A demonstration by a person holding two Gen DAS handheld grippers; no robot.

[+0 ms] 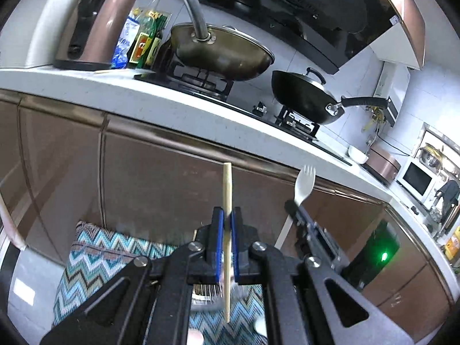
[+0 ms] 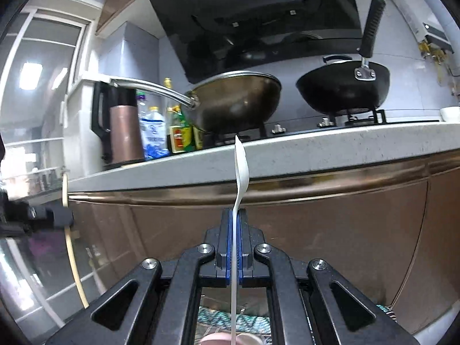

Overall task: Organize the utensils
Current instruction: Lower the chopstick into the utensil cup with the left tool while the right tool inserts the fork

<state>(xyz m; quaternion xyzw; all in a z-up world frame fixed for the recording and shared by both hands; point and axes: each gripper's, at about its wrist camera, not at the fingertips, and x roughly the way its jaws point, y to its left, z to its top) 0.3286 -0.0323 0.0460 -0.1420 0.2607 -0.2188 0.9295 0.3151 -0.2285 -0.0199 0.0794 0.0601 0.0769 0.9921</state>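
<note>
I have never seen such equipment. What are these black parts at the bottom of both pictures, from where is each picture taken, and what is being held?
They are two hand-held grippers, each with a camera looking along its fingers. In the left camera's picture, the left gripper is shut on a wooden chopstick. In the right camera's picture, the right gripper is shut on a white plastic fork, seen edge-on. Ahead is a kitchen counter carrying two woks, a kettle and bottles.
</note>
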